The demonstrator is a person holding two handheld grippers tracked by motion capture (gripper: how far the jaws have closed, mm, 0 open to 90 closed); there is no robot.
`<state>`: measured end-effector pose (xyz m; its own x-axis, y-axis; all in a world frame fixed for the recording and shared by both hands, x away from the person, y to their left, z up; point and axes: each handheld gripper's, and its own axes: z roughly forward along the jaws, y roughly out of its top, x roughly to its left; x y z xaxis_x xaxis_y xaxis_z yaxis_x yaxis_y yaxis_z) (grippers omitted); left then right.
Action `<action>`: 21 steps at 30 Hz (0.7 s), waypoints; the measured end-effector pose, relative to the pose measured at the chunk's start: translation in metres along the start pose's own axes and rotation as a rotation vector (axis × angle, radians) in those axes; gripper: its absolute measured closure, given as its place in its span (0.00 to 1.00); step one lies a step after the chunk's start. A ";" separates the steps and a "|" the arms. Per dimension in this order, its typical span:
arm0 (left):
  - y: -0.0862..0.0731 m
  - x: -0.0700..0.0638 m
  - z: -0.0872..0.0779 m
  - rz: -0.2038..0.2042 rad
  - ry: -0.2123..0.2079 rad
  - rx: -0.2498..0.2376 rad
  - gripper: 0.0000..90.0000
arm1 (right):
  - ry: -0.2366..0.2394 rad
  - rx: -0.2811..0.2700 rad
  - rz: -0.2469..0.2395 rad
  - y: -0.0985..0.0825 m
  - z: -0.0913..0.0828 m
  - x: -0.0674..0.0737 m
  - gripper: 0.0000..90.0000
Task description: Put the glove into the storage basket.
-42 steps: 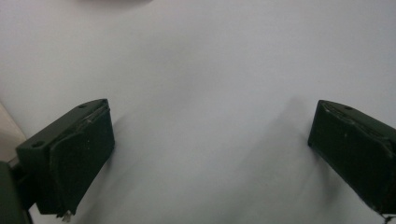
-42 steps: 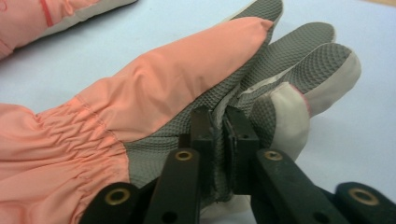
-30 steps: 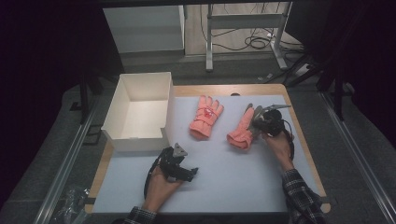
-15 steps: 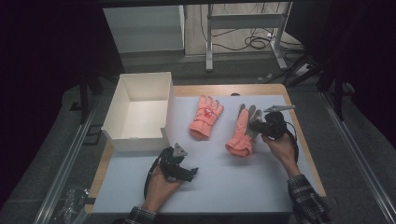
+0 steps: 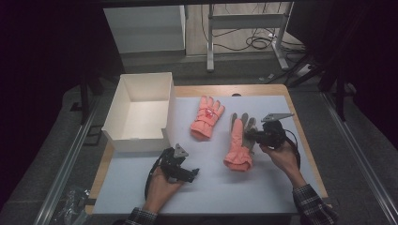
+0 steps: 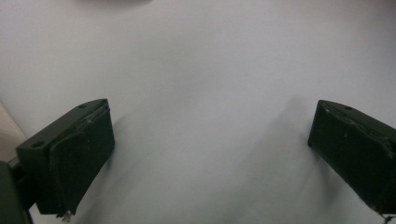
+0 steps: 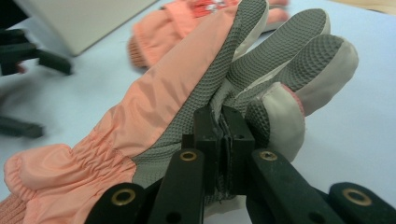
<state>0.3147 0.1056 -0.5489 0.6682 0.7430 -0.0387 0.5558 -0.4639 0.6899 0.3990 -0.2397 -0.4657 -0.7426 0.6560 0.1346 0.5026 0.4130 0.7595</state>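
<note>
Two salmon-pink gloves are on the white mat (image 5: 281,187). One glove (image 5: 207,117) lies flat, back up, near the middle. The second glove (image 5: 238,145) is tipped on its edge, grey palm and fingers showing, cuff toward the front. My right gripper (image 5: 253,136) is shut on it. In the right gripper view the jaws pinch the grey palm fabric (image 7: 223,126) of this glove (image 7: 159,107), just below the fingers. My left gripper (image 5: 191,174) rests near the front of the mat. Its jaws (image 6: 210,116) stand wide open over bare mat.
An open white box (image 5: 141,110) stands at the left edge of the table, beside the flat glove. The wooden table edge (image 5: 309,140) borders the mat on the right. Cables and a metal stand (image 5: 244,28) lie on the floor beyond the table.
My right gripper has drawn toward the front, rising a little with the glove. The glove has tipped up so its grey palm shows. The left gripper has stayed put.
</note>
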 end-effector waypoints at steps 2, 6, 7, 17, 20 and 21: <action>0.000 0.000 0.000 0.000 0.000 0.001 0.00 | 0.020 0.004 -0.011 -0.001 -0.001 0.006 0.95; 0.000 0.000 0.000 0.004 0.000 0.002 0.00 | 0.059 0.007 -0.050 -0.003 0.000 0.018 0.95; 0.000 0.001 0.000 0.007 0.001 0.001 0.00 | 0.071 0.010 -0.059 -0.003 0.001 0.021 0.95; 0.000 0.001 0.000 0.009 0.001 0.004 0.00 | 0.136 0.066 -0.131 -0.006 0.024 0.039 0.95; 0.000 0.000 0.000 0.004 -0.001 0.004 0.00 | 0.139 0.087 -0.127 -0.010 0.032 0.038 0.95; 0.000 0.000 0.000 0.006 0.000 0.003 0.00 | 0.132 0.104 -0.128 -0.012 0.036 0.036 0.95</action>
<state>0.3149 0.1061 -0.5487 0.6717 0.7400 -0.0347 0.5533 -0.4700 0.6877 0.3817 -0.1983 -0.4930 -0.8515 0.5084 0.1287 0.4383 0.5551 0.7069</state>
